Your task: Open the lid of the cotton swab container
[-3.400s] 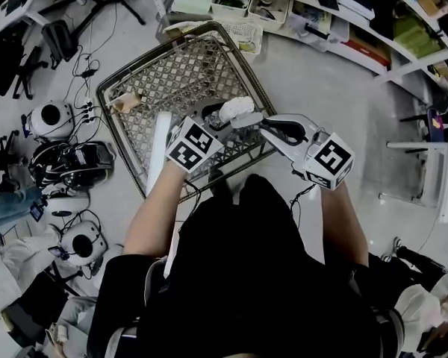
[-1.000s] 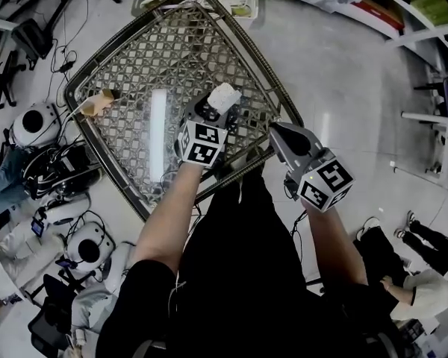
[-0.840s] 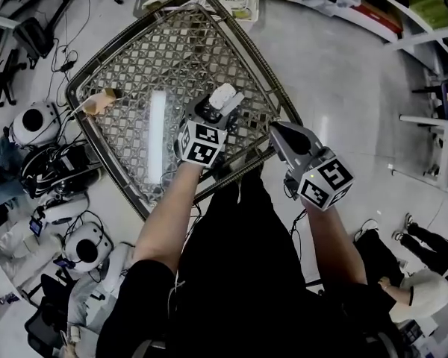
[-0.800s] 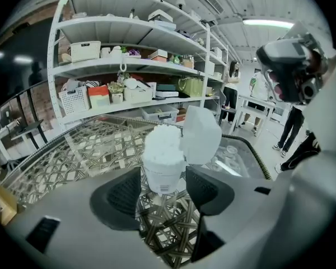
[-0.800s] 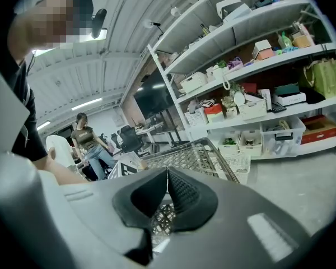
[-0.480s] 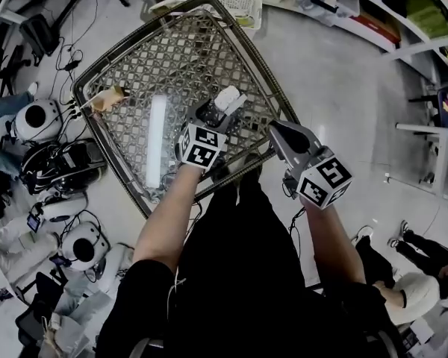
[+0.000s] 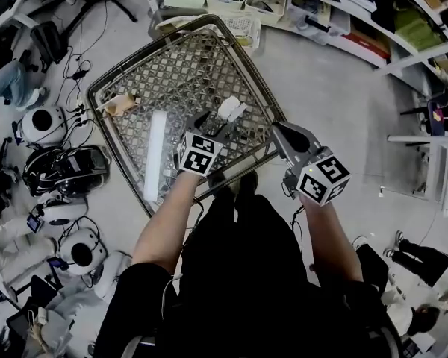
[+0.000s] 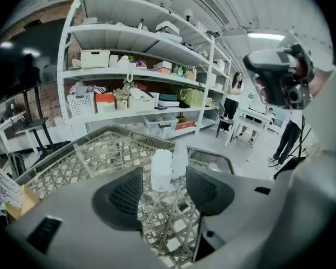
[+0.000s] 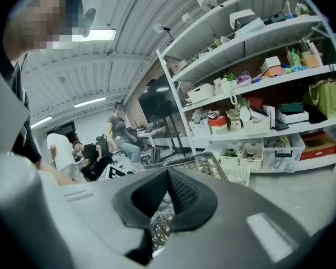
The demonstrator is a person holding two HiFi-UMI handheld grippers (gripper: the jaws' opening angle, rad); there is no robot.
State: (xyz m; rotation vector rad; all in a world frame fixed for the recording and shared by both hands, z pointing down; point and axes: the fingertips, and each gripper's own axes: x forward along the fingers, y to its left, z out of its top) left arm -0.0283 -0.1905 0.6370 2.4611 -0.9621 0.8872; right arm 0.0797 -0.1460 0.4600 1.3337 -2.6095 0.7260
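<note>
A white cotton swab container stands upright on a metal lattice worktop, near the edge closest to the person. The left gripper hangs just short of the container with its jaws spread wide. In the left gripper view the container sits in line with the gap and slightly beyond the dark pads, touched by neither. A pale, translucent flap, apparently the lid, leans at the container's upper right side. The right gripper is held off to the right, past the worktop's rim, its jaws pressed together with nothing between them. It points away over the floor toward white shelves stacked with bins and boxes. At the far left of the worktop lies a small brown object, well apart from the container. A long white strip runs between the two.
</note>
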